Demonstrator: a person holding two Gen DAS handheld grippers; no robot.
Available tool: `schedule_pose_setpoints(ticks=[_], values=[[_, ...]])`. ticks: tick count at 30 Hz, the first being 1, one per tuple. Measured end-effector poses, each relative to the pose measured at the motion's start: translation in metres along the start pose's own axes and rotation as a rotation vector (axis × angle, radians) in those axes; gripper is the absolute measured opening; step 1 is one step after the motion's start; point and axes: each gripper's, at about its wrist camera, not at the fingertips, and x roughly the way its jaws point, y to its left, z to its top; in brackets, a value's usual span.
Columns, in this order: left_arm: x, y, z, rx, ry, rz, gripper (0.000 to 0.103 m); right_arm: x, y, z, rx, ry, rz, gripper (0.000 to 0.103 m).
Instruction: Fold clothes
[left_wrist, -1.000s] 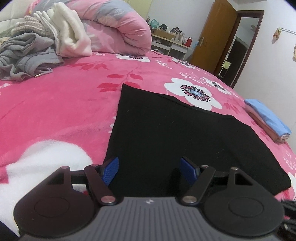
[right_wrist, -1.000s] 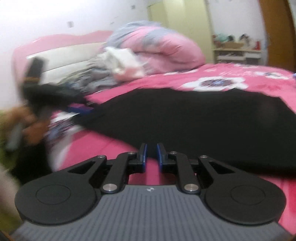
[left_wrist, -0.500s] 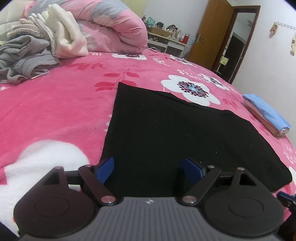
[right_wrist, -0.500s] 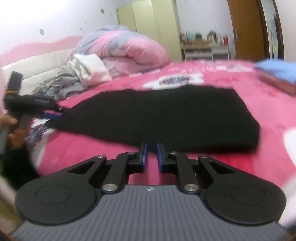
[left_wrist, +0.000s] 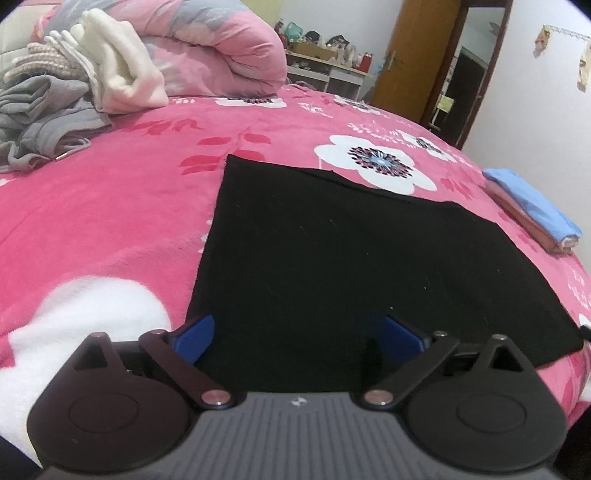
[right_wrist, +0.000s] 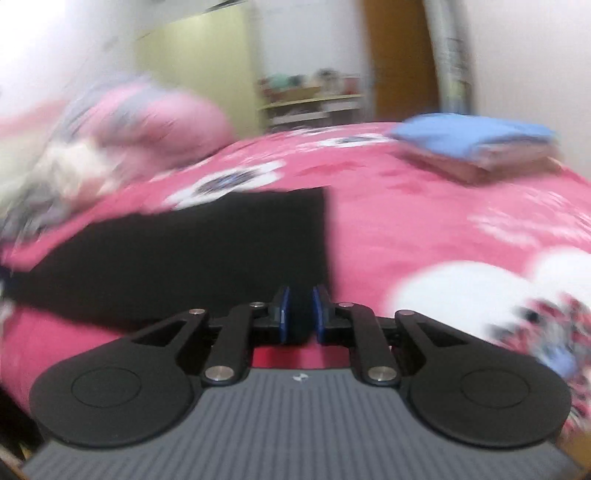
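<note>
Bedding fills both views: we are working over a pink bedspread printed with white flowers, and we place everything else against the black garment spread flat on it. Beyond the garment's far left corner sits a rolled pink quilt, with a loose pile of grey and white clothes leaning against it. To the garment's right, well apart from it near the bed's edge, lies a folded stack with a blue piece on top; the right wrist view shows the same stack, though that view is smeared by motion blur.

The garment itself lies smooth, a neat dark rectangle with straight edges, its near edge running under our left gripper. That gripper is spread wide, blue pads far apart, holding nothing, with the cloth showing between them. Our right gripper sits at the garment's near right corner, its blue pads drawn close with a narrow gap left; whether any cloth is pinched there we cannot tell.
</note>
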Motion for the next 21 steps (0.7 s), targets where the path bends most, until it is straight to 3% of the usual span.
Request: schedule_pose_setpoints(ticks=[3, 5, 7, 11, 13, 17, 18, 19, 21], values=[[0.000, -0.003, 0.001, 0.003, 0.010, 0.010, 0.102, -0.011, -0.013, 0.013, 0.049, -0.041, -0.029, 0.015], [-0.001, -0.004, 0.003, -0.010, 0.015, 0.021, 0.103, -0.002, -0.004, 0.028, 0.076, -0.075, 0.058, 0.015], [-0.004, -0.005, 0.005, -0.038, 0.003, 0.031, 0.103, 0.016, 0.021, 0.038, -0.006, -0.080, 0.144, 0.015], [-0.011, -0.006, 0.007, -0.092, -0.019, 0.047, 0.103, 0.074, 0.066, 0.047, -0.171, 0.032, 0.257, 0.013], [-0.013, -0.007, 0.008, -0.102, -0.026, 0.034, 0.103, 0.096, 0.058, 0.048, -0.171, 0.102, 0.188, 0.013], [-0.011, -0.011, 0.009, -0.075, -0.026, 0.009, 0.103, 0.095, 0.012, 0.051, -0.097, 0.126, 0.060, 0.010], [-0.010, -0.012, 0.009, -0.067, -0.022, 0.002, 0.103, 0.095, 0.001, 0.051, -0.078, 0.132, 0.028, 0.013], [-0.008, -0.014, 0.010, -0.060, -0.018, -0.004, 0.103, 0.095, -0.010, 0.052, -0.060, 0.138, -0.004, 0.027], [-0.005, -0.015, 0.012, -0.048, -0.017, -0.014, 0.103, 0.095, -0.022, 0.058, -0.046, 0.144, -0.064, 0.027]])
